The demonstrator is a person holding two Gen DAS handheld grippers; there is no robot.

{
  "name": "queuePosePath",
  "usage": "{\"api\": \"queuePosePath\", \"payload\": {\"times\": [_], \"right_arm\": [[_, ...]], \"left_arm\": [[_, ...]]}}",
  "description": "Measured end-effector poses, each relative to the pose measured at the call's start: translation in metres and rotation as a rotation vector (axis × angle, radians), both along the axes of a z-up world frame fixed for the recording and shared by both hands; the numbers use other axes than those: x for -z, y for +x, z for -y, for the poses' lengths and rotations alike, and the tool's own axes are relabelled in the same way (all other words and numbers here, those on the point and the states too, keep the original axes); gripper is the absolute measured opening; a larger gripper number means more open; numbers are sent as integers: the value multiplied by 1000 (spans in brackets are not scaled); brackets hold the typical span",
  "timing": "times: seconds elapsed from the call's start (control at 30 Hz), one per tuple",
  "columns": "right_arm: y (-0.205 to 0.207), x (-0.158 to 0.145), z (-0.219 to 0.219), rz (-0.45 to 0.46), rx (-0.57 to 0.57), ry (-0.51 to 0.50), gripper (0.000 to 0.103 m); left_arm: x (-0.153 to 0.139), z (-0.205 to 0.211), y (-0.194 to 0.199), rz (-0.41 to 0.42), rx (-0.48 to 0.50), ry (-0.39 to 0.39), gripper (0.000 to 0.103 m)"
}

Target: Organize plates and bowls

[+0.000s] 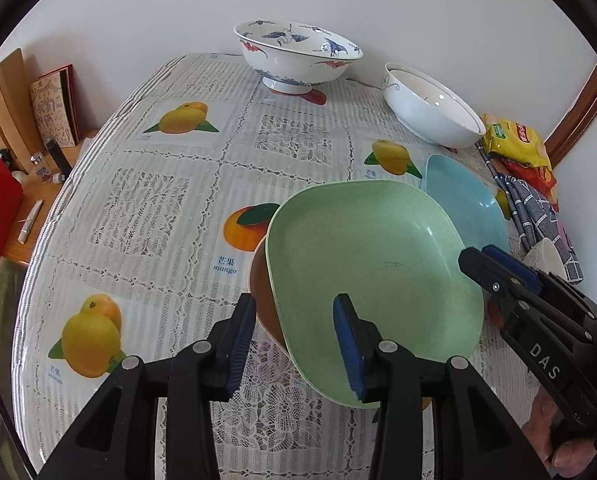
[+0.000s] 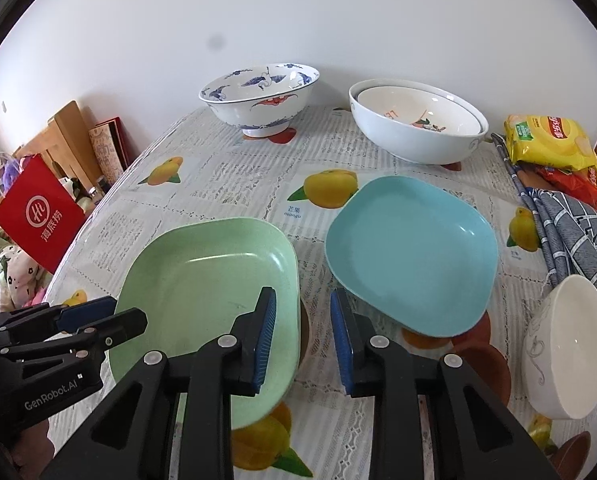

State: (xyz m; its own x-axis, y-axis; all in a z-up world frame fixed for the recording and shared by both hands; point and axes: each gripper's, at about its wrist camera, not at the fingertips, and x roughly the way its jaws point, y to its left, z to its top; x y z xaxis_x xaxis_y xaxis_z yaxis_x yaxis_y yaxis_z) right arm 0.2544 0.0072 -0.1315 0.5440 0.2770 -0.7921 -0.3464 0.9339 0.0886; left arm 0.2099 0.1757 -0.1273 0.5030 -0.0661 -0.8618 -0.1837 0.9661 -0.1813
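2 sets of parted jaws flank the green plate (image 2: 202, 280), gripping nothing.

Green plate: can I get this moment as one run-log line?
green plate: stacked on brown dish | left gripper: jaws open, straddling rim | right gripper: jaws open, empty | blue plate: beside, untouched

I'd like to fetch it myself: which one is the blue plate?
On the fruit-print tablecloth, look just in front of the nested white bowls by the wall. The blue plate lies flat there, right of the green plate: same squarish shape, but sky blue.
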Motion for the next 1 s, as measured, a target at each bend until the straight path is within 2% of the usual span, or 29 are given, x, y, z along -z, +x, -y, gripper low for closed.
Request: {"api": "queuePosePath", "payload": {"times": [0.2, 0.23, 0.27, 0.3, 0.5, 0.63, 0.67, 0.83, 0.9, 1.0], "right_arm": [[-17, 8, 10, -64, 1, 45, 28], [-18, 12, 9, -72, -3, 42, 25], [-17, 15, 7, -78, -10, 39, 15], [-17, 17, 5, -80, -19, 42, 12], [-4, 19, -1, -47, -6, -3, 6], [5, 14, 0, -44, 3, -6, 9], [5, 12, 1, -38, 7, -4, 12], [-3, -1, 14, -9, 20, 8, 14], [-8, -7, 22, 4, 36, 10, 18], [-16, -17, 36, 19, 67, 20, 29]], "left_arm": [[-3, 1, -6, 5, -4, 3, 40], [-3, 0, -6, 6, -5, 2, 40], [-3, -1, -7, 8, -6, -1, 41], [-3, -2, -7, 9, -7, -2, 41], [-2, -4, -5, 12, -6, 2, 41], [-2, -2, -4, 9, -3, 5, 41], [-2, -1, -4, 10, -3, 8, 41], [-9, 7, -7, 21, 5, 20, 41], [-15, 13, -9, 29, 10, 25, 41], [-25, 25, -12, 45, 24, 41, 41]]}}
